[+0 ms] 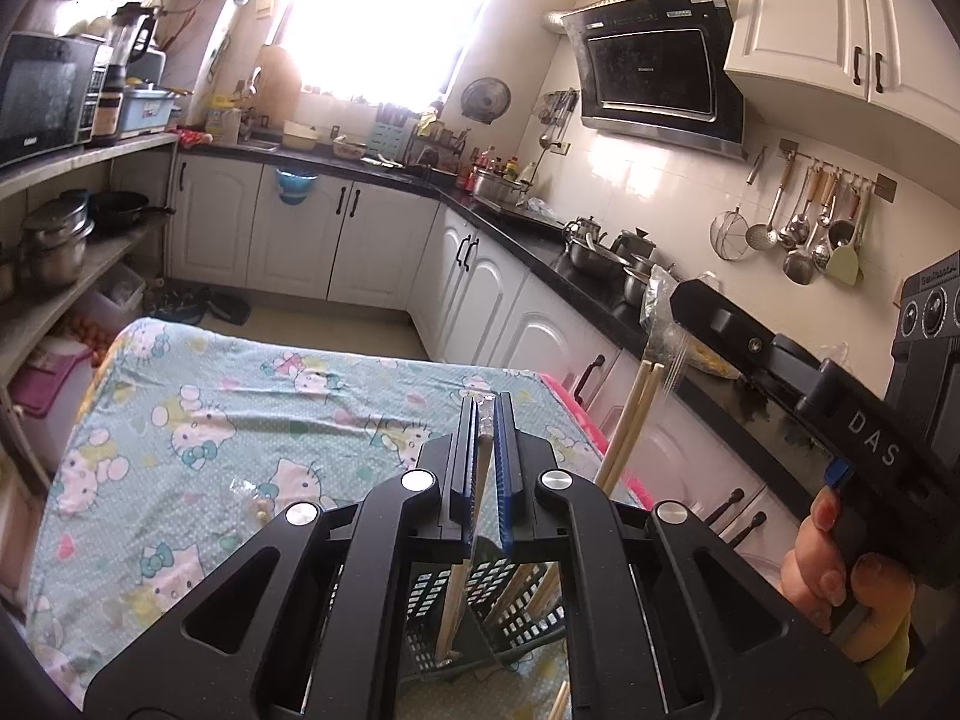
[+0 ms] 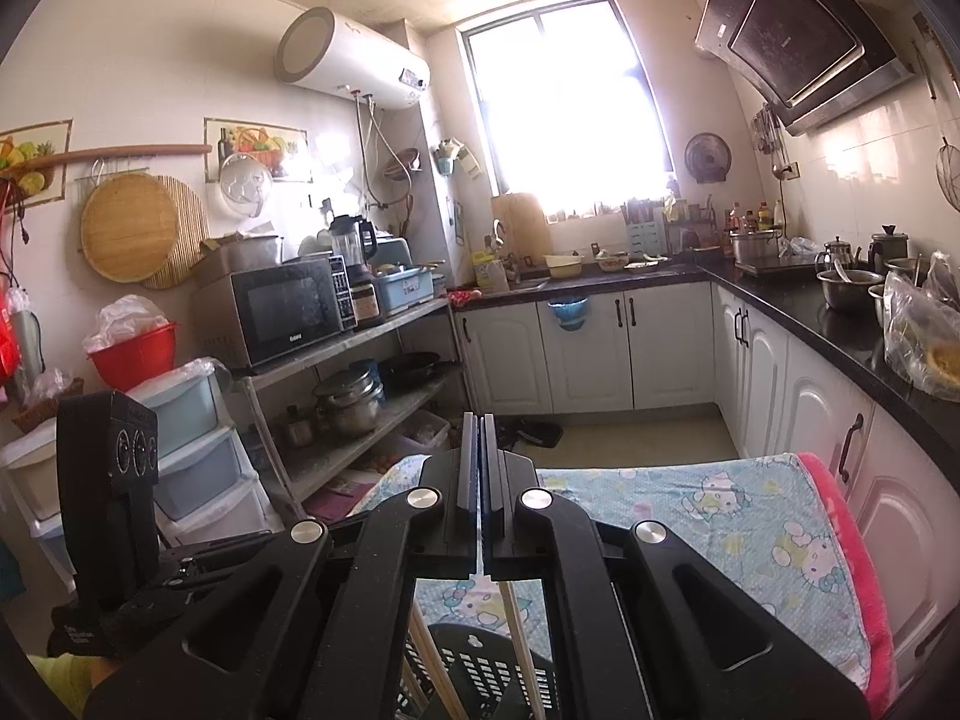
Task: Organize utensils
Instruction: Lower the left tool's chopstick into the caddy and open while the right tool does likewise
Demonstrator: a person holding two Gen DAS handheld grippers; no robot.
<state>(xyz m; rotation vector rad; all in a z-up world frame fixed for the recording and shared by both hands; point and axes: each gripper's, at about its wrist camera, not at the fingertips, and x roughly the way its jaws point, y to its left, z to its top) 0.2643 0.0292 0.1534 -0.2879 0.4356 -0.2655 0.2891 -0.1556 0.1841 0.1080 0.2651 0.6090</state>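
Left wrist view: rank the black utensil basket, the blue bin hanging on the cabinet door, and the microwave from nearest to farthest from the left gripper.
1. Black utensil basket: directly below the left gripper, on the table.
2. Blue bin: far side of the kitchen, hung on a white cabinet door.
3. Microwave: upper left shelf; about as far as the bin, too close to call.

The left gripper (image 1: 487, 420) pinches a clear wrapper (image 1: 485, 417) above the table (image 1: 198, 420). Below it a black basket (image 1: 480, 612) holds chopsticks (image 1: 449, 612). At right, a hand (image 1: 840, 576) holds the right gripper (image 1: 684, 300), gripping wrapped chopsticks (image 1: 630, 420).
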